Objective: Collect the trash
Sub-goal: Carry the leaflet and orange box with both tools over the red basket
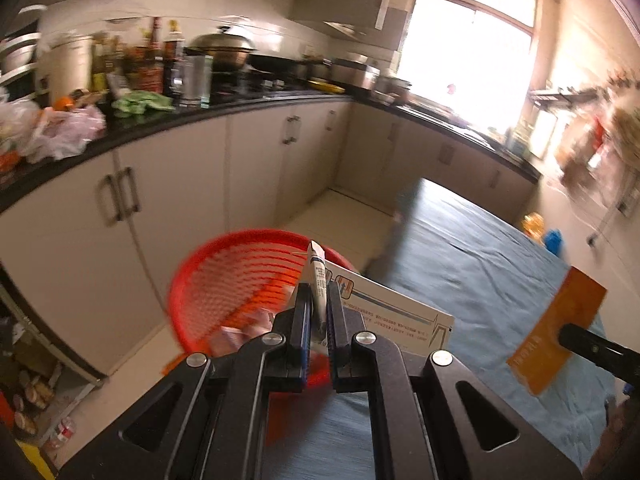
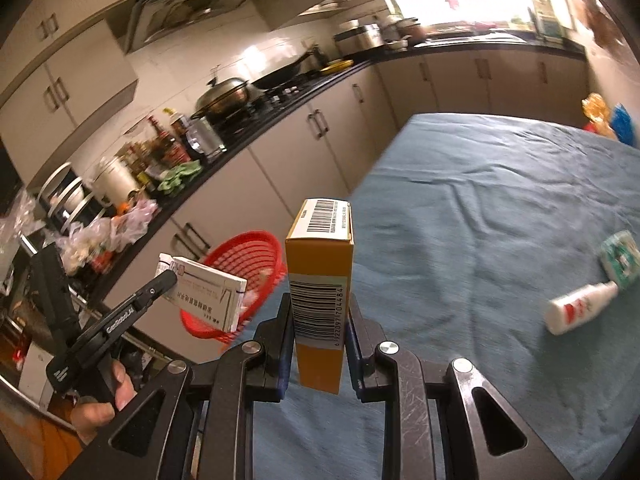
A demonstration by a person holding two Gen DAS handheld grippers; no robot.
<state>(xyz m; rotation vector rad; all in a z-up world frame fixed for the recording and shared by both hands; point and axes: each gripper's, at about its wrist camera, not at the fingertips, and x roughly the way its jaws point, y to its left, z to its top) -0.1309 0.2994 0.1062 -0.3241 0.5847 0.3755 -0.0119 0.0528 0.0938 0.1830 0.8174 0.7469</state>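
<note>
Clearly both tools are loaded, so the step in hand looks like dropping the cartons into the red basket (image 1: pixel 240 280). The left gripper (image 1: pixel 319 312) has its jaws pinching a white box (image 1: pixel 384 312) by one thin edge; the right gripper (image 2: pixel 320 320) has its jaws pinching an orange box (image 2: pixel 320 280) across its narrow barcoded face.

In the left wrist view the white box sits centre frame, just over the basket's near rim, the basket filling the lower left middle beside the blue-covered counter (image 1: pixel 480 260). To do this well, I judge the left tool should travel further over the basket's open mouth before letting go, since the carton hangs mostly over the rim and cloth. The right tool should wait so the two do not crowd each other.

The white box's long axis runs toward the lower right of that frame, broad face up. In the right wrist view the orange box stands at centre, long axis up the frame, away from the camera, barcoded end flap uppermost. A white bottle (image 2: pixel 580 306) and a green packet (image 2: pixel 620 258) lie at right on the cloth, not yet collected.
</note>
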